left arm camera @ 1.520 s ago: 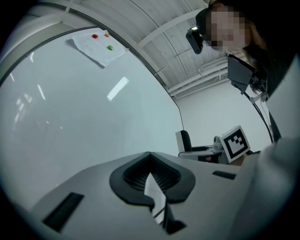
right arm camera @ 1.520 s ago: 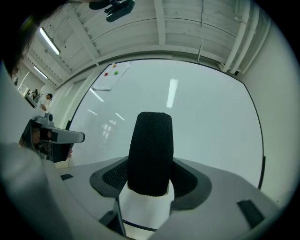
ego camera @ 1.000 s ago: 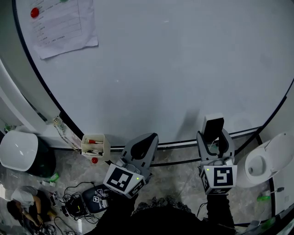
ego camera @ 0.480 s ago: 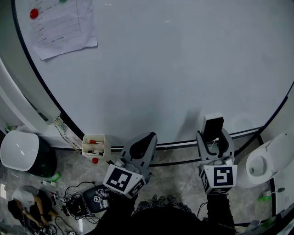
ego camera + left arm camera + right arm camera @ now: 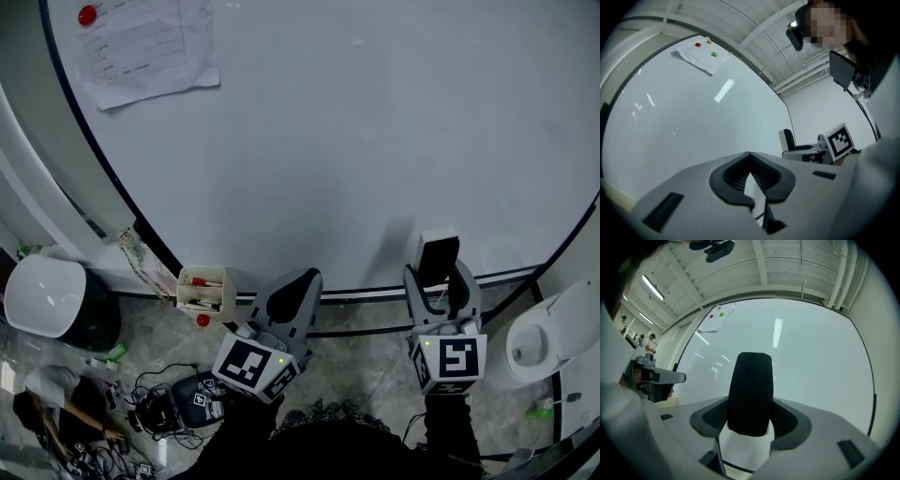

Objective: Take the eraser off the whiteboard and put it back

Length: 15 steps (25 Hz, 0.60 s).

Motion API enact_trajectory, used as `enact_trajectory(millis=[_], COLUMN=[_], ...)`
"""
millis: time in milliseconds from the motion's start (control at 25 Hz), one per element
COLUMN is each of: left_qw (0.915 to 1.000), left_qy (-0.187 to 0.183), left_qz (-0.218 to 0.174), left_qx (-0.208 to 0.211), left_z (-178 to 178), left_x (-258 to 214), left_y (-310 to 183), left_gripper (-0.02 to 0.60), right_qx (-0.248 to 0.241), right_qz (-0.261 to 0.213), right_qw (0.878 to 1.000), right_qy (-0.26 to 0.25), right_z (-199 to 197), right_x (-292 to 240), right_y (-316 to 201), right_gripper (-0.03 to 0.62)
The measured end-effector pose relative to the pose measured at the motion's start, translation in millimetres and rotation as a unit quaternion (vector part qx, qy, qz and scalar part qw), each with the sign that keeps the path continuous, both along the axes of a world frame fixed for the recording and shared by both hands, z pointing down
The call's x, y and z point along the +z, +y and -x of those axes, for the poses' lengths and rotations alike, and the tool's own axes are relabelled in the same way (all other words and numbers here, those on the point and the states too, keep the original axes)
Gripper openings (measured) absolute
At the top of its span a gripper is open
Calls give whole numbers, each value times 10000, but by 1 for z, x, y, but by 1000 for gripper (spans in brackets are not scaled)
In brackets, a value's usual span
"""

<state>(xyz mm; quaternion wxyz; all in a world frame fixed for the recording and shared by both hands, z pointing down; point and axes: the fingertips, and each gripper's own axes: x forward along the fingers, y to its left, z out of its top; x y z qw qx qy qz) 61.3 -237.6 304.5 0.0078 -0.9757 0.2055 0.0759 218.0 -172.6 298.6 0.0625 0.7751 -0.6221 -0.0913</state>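
Hardly anything has shifted since a second ago: both grippers keep their places at the lower edge of the large pale whiteboard (image 5: 356, 141). Only the head view has swung, so the white paper sheet (image 5: 150, 42) pinned at the board's upper left now sits further right in the frame.

The right gripper (image 5: 438, 272) is clamped on the block-shaped eraser with black felt and a white casing (image 5: 437, 260), one jaw pressing each side. The eraser stands at the board's lower right, just above the black frame strip (image 5: 375, 291) that runs along the board's bottom edge. Whether it touches the board I cannot tell. The left gripper (image 5: 298, 279) points at the same lower edge, well to the left of the eraser, with its jaws closed together on nothing.

Above and to the left of the eraser the board's plain surface spreads wide, while its curved right edge runs near.

Below the board's lower left corner hangs a small white tray of markers (image 5: 204, 289). Beneath that lies a grey stone floor (image 5: 366, 361) with a tangle of black cables (image 5: 169, 412).
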Motion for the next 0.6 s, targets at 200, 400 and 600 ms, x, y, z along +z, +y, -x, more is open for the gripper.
enact_trajectory(millis=[200, 400, 600], left_qw=[9998, 9979, 9926], left_qy=[-14, -35, -40], left_qz=[-44, -14, 44], left_qx=[-204, -644, -1215], left_z=[20, 56, 104], left_x=[-1, 3, 8], left_y=[-3, -13, -23], left_gripper=[5, 6, 5], right_qx=[-316, -803, -1422], right_qz=[61, 52, 44], right_qw=[9995, 9968, 9898], right_qy=[-16, 3, 30], right_z=[23, 60, 111], right_x=[3, 3, 6], right_y=[-19, -44, -73], right_gripper=[273, 273, 273])
